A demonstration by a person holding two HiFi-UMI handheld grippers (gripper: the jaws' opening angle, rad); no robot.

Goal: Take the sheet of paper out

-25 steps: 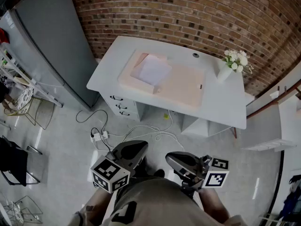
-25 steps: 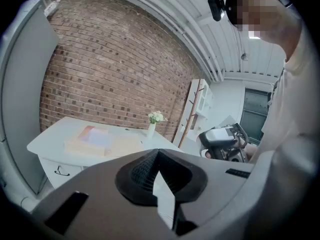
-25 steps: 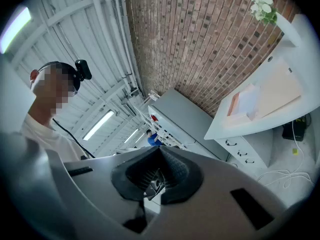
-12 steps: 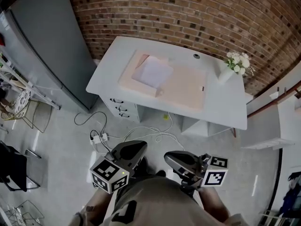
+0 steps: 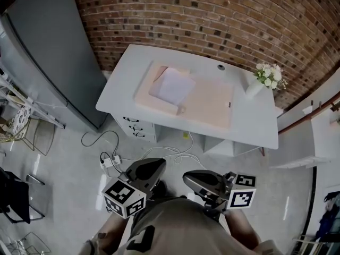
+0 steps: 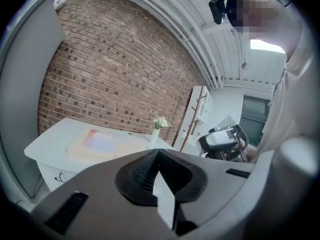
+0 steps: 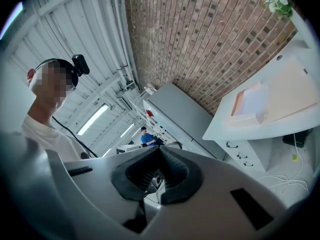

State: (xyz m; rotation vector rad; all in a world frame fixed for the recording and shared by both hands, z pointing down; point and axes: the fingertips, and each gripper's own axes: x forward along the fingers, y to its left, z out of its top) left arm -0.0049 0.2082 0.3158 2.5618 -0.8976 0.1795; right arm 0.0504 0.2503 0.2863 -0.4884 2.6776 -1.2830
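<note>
I am holding both tools low against my body, well short of the furniture. My left gripper (image 5: 158, 165) is showing its two fingers pressed together at the tips with nothing between them, and my right gripper (image 5: 187, 177) is sitting just beside it, its fingers likewise closed and gripping nothing. Each marker cube is facing up toward my head. On the floor (image 5: 69, 185) ahead of me, white cables (image 5: 159, 150) are trailing from a power strip toward the underside of the white desk (image 5: 125, 70), whose drawers (image 5: 137, 126) are facing me on its left side. On the desk top a pink mat (image 5: 212, 102) is lying flat, and on the left end of it a pink folder (image 5: 151, 97) is resting. The sheet of paper (image 5: 171, 85), pale lilac, is lying on top of that folder, turned slightly askew to its edges; I cannot tell whether any part of it is tucked under a flap. Near the desk's right end a vase (image 5: 254, 85) of white flowers is standing upright, well apart from the folder. A grey cabinet (image 5: 50, 52) is standing to the left of the desk, and a brick wall (image 5: 212, 15) is running behind everything.
</note>
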